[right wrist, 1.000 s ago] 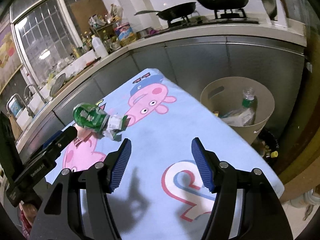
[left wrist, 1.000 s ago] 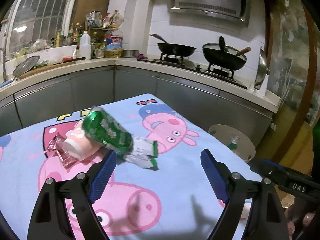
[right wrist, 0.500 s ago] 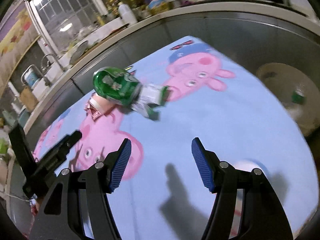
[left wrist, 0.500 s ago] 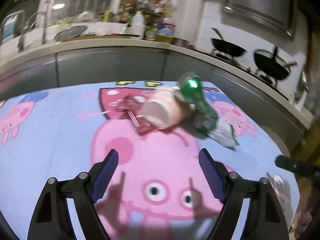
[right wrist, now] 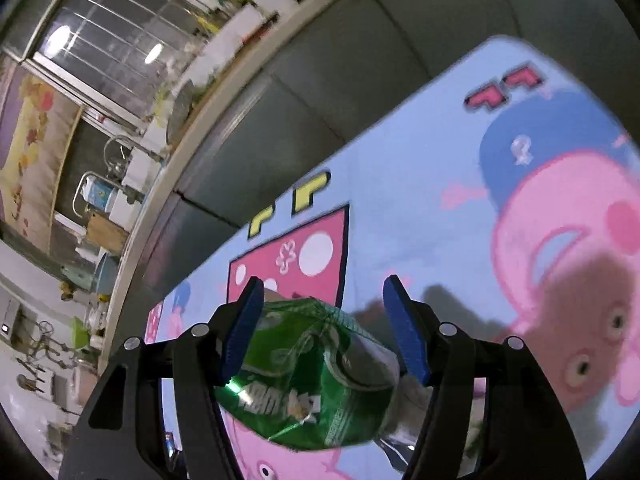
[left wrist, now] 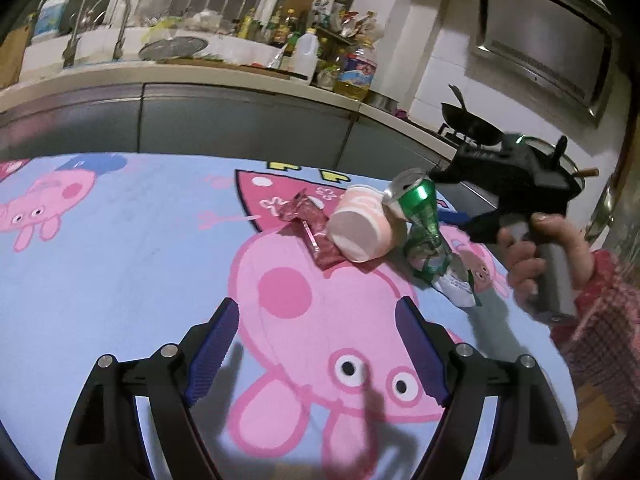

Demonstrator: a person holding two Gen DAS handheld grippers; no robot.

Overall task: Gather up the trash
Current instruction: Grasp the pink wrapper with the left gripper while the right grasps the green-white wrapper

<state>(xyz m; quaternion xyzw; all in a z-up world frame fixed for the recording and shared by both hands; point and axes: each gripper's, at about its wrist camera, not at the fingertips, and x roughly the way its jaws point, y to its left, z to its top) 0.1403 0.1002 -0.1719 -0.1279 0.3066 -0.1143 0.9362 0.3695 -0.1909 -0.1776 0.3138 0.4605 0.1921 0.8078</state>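
A small pile of trash lies on the cartoon-pig tablecloth (left wrist: 120,260). It holds a red foil wrapper (left wrist: 316,228), a pink cup (left wrist: 360,232) on its side, a crushed green can (left wrist: 420,204) and a white-green wrapper (left wrist: 456,284). My left gripper (left wrist: 316,304) is open over bare cloth, short of the pile. The right gripper (right wrist: 323,282) has come in from the right and is open astride the green can (right wrist: 312,368). That can fills the gap between its blue fingers (right wrist: 244,328), which I do not see pressing on it. In the left wrist view one blue finger (left wrist: 454,216) shows behind the can.
A hand and checked sleeve (left wrist: 540,256) hold the right gripper at the table's right side. Behind the table runs a grey kitchen counter (left wrist: 240,116) with taps, bottles (left wrist: 304,60) and a wok (left wrist: 472,124) on the stove.
Both grippers have closed in on the pile. The right one swept left across the table until the green can sat between its fingers. The left view now shows the right gripper and hand.
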